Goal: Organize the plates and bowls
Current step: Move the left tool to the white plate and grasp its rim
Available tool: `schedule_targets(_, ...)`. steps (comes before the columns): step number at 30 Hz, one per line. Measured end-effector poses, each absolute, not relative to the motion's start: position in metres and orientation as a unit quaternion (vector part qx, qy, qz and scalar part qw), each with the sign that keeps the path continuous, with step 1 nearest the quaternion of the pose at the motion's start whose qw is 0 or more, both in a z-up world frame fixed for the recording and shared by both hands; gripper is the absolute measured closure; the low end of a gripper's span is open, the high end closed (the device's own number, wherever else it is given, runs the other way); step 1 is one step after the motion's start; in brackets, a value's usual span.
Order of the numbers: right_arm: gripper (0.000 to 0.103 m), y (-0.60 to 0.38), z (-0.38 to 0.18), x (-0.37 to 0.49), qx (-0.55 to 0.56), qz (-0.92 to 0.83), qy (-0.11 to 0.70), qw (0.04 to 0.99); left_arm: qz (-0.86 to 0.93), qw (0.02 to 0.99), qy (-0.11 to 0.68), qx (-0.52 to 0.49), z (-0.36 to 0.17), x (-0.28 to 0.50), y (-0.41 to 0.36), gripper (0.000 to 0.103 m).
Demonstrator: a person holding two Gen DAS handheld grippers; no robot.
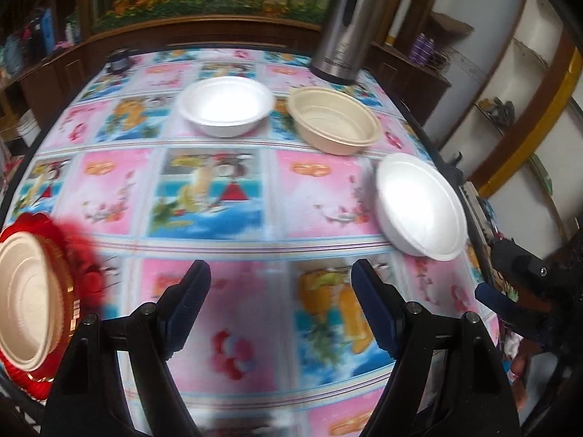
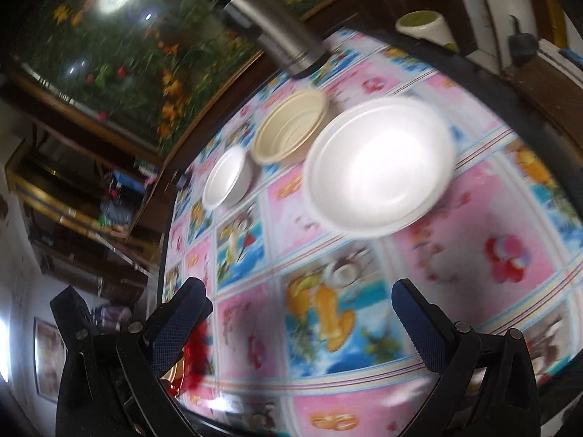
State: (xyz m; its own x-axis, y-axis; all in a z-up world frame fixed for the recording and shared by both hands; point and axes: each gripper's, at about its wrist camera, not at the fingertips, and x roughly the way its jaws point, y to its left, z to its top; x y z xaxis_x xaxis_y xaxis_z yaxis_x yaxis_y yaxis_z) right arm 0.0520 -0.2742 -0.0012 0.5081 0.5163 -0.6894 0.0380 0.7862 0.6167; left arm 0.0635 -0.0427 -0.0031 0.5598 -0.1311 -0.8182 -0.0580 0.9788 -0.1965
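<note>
A: Both sets of jaws stand released. On the left gripper the two blue pads are spread with only the printed tablecloth showing between them. On the right gripper the pads are spread wider, and again nothing but cloth lies in the gap.

B: Where are the bowls from the left one?

A: Ahead of its jaws and slightly left of their line sits a white foam bowl, upright. Just right of that, farther ahead, is a beige bowl; the two are near each other but apart. A second white bowl lies ahead and to the right of the right-hand finger, close to the table's edge. Far left of the left-hand finger, a beige bowl rests inside a red plate with a gold rim.

B: And from the right one?

A: The big white bowl is straight ahead of its jaws, well clear of the tips. Beyond it and to the left is the beige bowl, then the smaller-looking white bowl farther left. A steel thermos stands past the beige bowl. Red of the plate shows just behind the left-hand finger.

B: Sharp?

A: No, both views are smeared.
</note>
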Motion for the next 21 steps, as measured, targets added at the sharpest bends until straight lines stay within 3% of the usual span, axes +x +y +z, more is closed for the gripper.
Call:
schedule_targets(15, 0.001, -0.359, -0.029, 0.094, 0.358, 0.070, 0.475, 0.801, -0.043, 0.860, 0.496, -0.111, -0.029, 0.136, -0.113, 0.024)
schedule_targets(21, 0.013, -0.360, -0.037, 0.112, 0.354, 0.069, 0.479, 0.800, -0.040, 0.855, 0.505, -0.111, -0.041, 0.150, -0.124, 0.024)
